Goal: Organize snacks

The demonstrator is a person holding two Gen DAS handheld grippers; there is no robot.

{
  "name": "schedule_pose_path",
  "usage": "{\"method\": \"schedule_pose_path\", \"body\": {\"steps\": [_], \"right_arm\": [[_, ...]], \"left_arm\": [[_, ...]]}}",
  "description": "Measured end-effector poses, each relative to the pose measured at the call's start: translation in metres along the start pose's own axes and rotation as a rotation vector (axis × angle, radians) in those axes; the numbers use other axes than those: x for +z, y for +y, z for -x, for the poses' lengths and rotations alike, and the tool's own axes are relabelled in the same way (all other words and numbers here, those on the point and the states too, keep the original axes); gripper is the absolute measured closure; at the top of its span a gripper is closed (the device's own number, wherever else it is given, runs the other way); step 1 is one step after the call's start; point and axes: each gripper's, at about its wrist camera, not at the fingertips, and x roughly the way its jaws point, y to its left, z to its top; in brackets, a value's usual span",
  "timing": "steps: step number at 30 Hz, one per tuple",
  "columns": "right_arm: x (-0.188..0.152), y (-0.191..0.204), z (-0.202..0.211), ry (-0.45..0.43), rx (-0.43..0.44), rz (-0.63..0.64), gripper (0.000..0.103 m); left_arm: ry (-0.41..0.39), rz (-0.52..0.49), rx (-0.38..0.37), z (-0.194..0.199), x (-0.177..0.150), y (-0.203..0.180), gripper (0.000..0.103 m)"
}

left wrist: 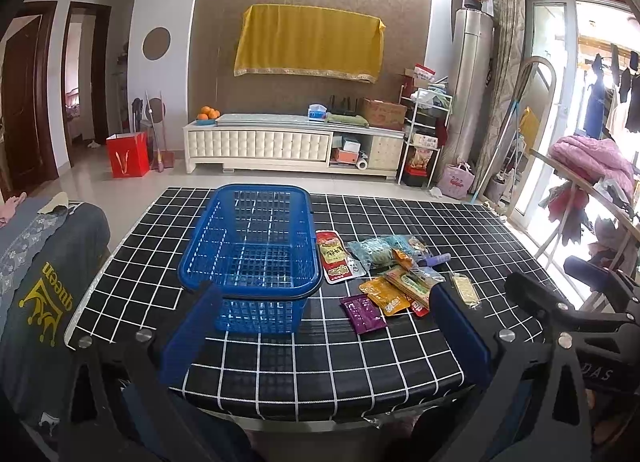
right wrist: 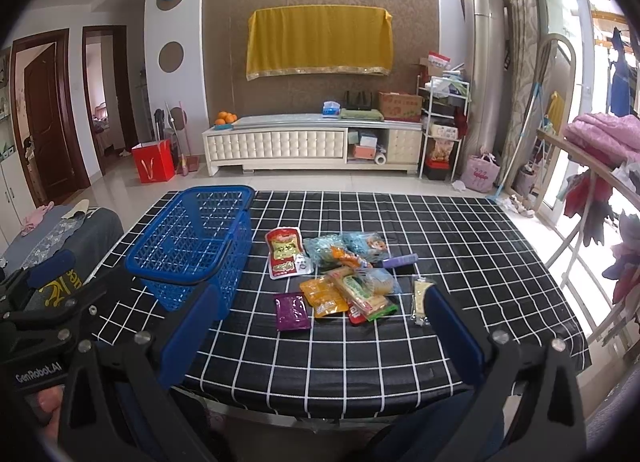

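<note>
Snack packets (right wrist: 340,282) overlap in a heap, lower ones partly hidden.

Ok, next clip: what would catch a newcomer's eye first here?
Probably the blue basket, standing empty at the left of the black grid-patterned table. Just right of it lies a loose heap of snack packets, with a purple packet nearest the camera. Behind, a yellow cloth hangs on the wall, and both grippers hover at the near edge with jaws wide open.
</note>
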Motion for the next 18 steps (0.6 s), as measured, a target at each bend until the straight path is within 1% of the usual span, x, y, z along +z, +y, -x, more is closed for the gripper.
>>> {"method": "schedule_pose_path", "body": {"steps": [18], "right_arm": [[-0.0003, 0.0026, -0.0036, 0.01, 0.005, 0.008, 0.0]], "left_arm": [[0.005, 0.003, 0.006, -0.0019, -0.0007, 0.0006, 0.0]]}}
